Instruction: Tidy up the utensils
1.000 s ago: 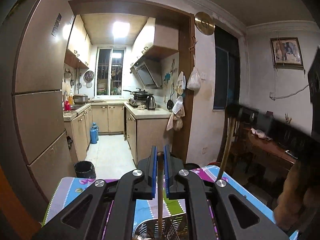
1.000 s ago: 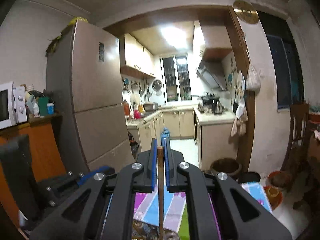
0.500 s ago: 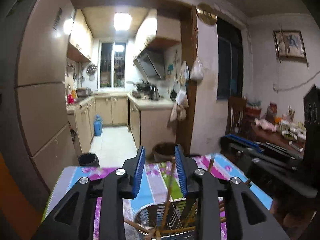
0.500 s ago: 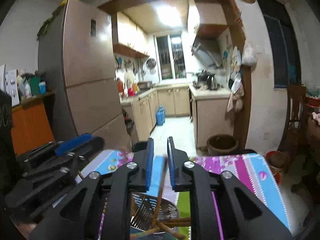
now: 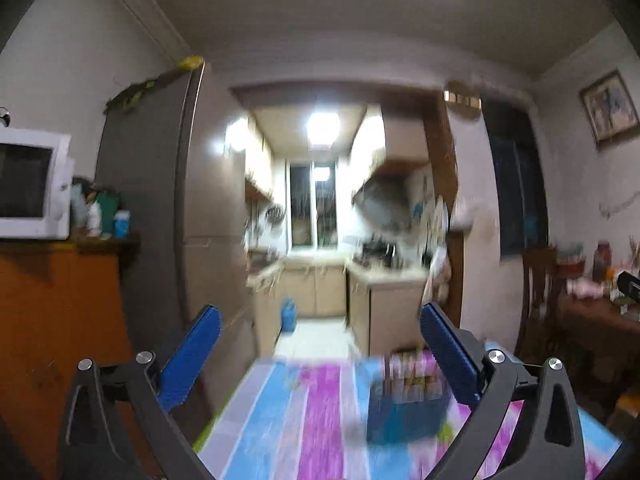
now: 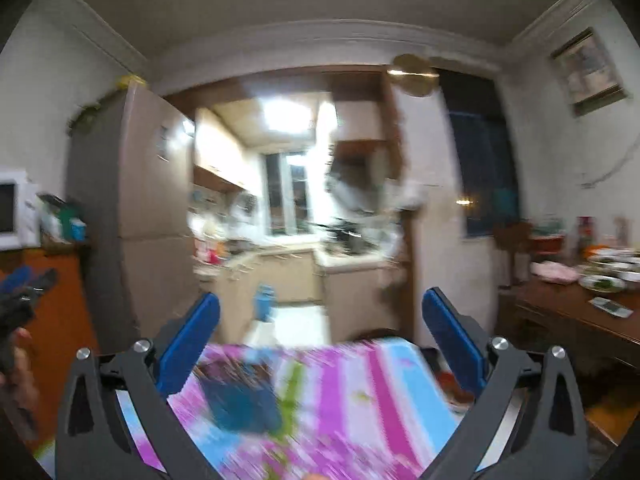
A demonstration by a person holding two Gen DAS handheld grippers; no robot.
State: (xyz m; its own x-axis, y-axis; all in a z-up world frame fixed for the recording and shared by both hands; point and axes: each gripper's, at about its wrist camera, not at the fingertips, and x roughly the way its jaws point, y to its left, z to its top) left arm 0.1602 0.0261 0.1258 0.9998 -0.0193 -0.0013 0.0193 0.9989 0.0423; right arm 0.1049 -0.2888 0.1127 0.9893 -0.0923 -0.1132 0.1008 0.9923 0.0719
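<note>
Both views are blurred by motion. My left gripper (image 5: pixel 320 344) is wide open and empty above the striped tablecloth (image 5: pixel 288 420). A blurred dark blue object (image 5: pixel 406 412) sits on the cloth ahead right of it. My right gripper (image 6: pixel 320 340) is wide open and empty too. The same blue object (image 6: pixel 244 400) lies ahead left of it on the cloth (image 6: pixel 360 400). The left gripper (image 6: pixel 22 296) shows at the right wrist view's left edge. No chopsticks or metal utensil basket are in view.
A tall fridge (image 5: pixel 160 220) stands left of the kitchen doorway. A white microwave (image 5: pixel 32 184) sits on an orange cabinet (image 5: pixel 56 320). A dark wooden table (image 6: pixel 580 312) with dishes stands at the right, with a chair (image 5: pixel 536 292) beside it.
Both grippers let go of their chopsticks over the metal basket, opened wide and pulled back and up. The basket and chopsticks have dropped out of view.
</note>
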